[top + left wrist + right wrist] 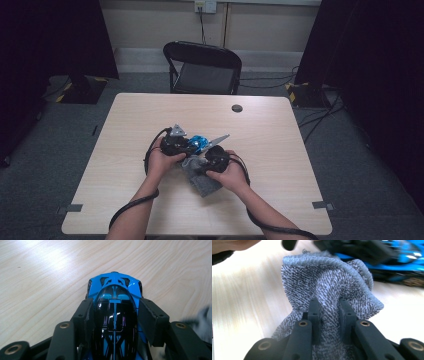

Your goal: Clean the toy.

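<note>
The table (280, 165) carries the work near its middle. The cloth (324, 290) bunches up ahead of the right gripper (329, 315), whose jaws pinch a fold tight, probably ready for wiping. The left gripper (115, 315), half closed, clamps the car (114, 305) by its sides, steadying it for the cloth just beside it

It looks like a test room: black curtains (55, 40) at both sides, cables (320, 117) on grey carpet, one folding chair (202, 67).
</note>
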The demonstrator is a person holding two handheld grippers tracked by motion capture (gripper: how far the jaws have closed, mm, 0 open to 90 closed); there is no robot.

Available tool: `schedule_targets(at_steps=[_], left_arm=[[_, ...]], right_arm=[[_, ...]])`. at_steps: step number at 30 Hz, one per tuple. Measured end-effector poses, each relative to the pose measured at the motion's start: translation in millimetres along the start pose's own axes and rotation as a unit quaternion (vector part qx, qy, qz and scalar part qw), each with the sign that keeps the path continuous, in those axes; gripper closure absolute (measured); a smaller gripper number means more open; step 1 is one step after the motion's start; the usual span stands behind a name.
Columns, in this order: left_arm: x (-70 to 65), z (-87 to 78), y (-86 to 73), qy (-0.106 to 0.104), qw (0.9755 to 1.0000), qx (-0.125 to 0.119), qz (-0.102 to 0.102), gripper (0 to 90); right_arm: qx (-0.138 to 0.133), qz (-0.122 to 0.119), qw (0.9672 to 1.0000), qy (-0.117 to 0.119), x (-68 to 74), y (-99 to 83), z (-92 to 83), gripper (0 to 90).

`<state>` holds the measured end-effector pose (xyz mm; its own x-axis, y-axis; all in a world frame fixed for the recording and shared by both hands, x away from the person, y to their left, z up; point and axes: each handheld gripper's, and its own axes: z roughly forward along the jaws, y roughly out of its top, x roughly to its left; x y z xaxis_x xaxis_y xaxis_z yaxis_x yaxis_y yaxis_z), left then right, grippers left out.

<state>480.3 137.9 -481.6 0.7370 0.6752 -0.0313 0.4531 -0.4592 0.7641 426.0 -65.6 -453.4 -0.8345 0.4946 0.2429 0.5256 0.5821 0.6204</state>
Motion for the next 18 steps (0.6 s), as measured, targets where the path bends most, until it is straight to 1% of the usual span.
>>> schedule_targets(at_steps=[3,5,8,14,15,16,18], left_arm=[[-0.3,0.2,0.4,-0.001,1.0000,0.001,0.001,47.5],[-0.1,-0.2,0.6,-0.001,1.0000,0.005,0.004,47.5],[-0.5,0.1,0.8,-0.001,1.0000,0.004,0.004,47.4],[-1.6,0.3,1.6,0.003,0.9999,0.008,0.007,47.4],[-1.6,0.3,1.6,0.003,0.9999,0.008,0.007,47.4],[-1.4,0.1,1.8,0.006,0.9999,0.008,0.009,47.4],[-1.5,0.2,1.6,0.006,0.9999,0.007,0.010,47.4]], right_arm=[[-0.008,0.013,0.9998,-0.013,-10.0,-3.8,-11.6,75.7],[-0.014,0.022,0.9995,-0.018,-16.6,-5.0,-18.6,75.7],[-0.023,0.034,0.9986,-0.033,-26.1,-6.3,-26.2,75.7],[-0.034,0.068,0.9953,-0.059,-47.4,-9.9,-34.1,75.7],[-0.034,0.068,0.9953,-0.059,-47.4,-9.9,-34.1,75.7],[-0.038,0.077,0.9940,-0.067,-52.4,-10.0,-35.3,75.7],[-0.038,0.086,0.9930,-0.072,-57.8,-9.5,-36.3,75.6]])
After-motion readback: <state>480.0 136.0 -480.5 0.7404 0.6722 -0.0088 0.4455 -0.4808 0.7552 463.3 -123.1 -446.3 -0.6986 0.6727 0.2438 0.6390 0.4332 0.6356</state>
